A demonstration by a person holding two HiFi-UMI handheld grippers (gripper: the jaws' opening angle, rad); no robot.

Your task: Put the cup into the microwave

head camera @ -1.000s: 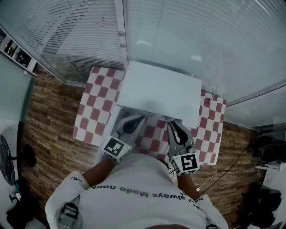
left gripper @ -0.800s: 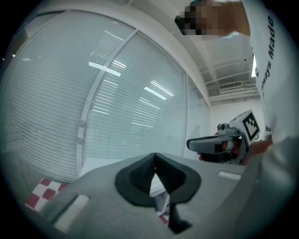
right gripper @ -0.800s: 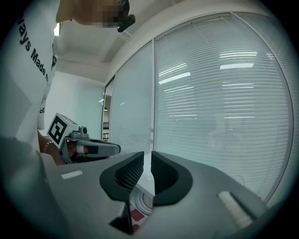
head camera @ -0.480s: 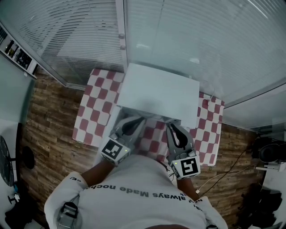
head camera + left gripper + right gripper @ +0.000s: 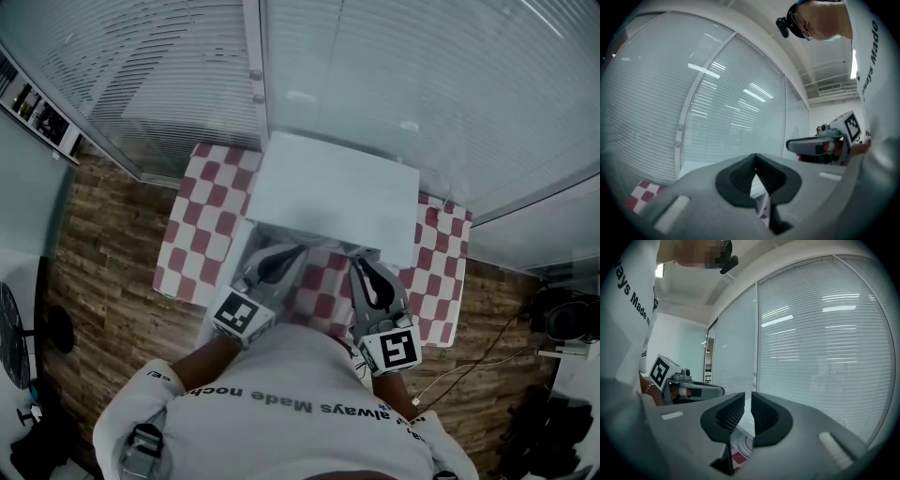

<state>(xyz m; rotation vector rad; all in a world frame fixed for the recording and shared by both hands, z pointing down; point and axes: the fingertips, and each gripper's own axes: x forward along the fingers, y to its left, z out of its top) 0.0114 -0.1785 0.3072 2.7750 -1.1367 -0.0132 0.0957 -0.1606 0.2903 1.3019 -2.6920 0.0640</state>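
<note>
— Cup: where is it?

— Hard to say. The head view shows none. In the right gripper view, a pale ringed shape (image 5: 740,446) sits at 6 o'clock below the jaws, over red check; it may be the cup.

— How would it handle?

— I'd judge it stiff, light, possibly slick and breakable. Pinch the wall just under the rim, or a handle if it has one, and keep it upright.

— And the grippers?

— The left gripper (image 5: 754,161) has its tips together on nothing. The right gripper (image 5: 748,401) shows a narrow slit, also empty. Both point at the microwave (image 5: 333,192), which lies at 12 o'clock from them. I can't tell whether its door is open.

— The surface?

— A bench under a red-and-white checked cloth (image 5: 202,220), likely soft enough to wrinkle. Wood-plank floor (image 5: 103,272) lies around it, and a glass wall with blinds (image 5: 422,84) stands at 12 o'clock. A cable (image 5: 459,370) trails at 4 o'clock.
</note>
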